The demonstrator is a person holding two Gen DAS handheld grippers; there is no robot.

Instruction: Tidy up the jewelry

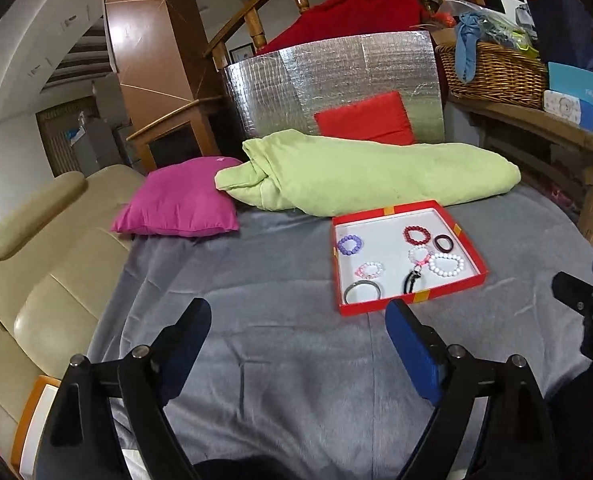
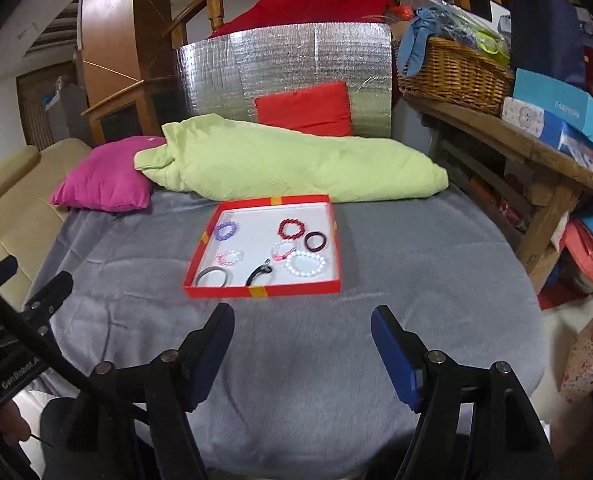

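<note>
A shallow red tray (image 1: 376, 308) (image 2: 256, 291) with a white floor lies on a grey cloth (image 1: 276, 360) (image 2: 296, 360). In it lie several bracelets: a purple bead one (image 1: 350, 245) (image 2: 225, 231), a red bead one (image 1: 416, 235) (image 2: 292, 228), a dark ring (image 1: 443, 243) (image 2: 315, 241), a white bead one (image 1: 446, 265) (image 2: 305, 263), a pink one (image 1: 369, 270) (image 2: 229, 257), a grey bangle (image 1: 362, 293) (image 2: 213, 276) and a black cord (image 1: 412, 282) (image 2: 259, 272). My left gripper (image 1: 298, 316) stands open and empty, short of the tray's near left corner. My right gripper (image 2: 302, 322) hangs open and empty just before the tray's near edge.
A green blanket (image 1: 368, 176) (image 2: 288, 168), a magenta pillow (image 1: 180, 200) (image 2: 104, 184) and a red cushion (image 1: 366, 118) (image 2: 304, 110) lie behind the tray. A beige sofa (image 1: 36, 280) stands at left. A wooden bench with a wicker basket (image 2: 452, 72) and boxes is at right.
</note>
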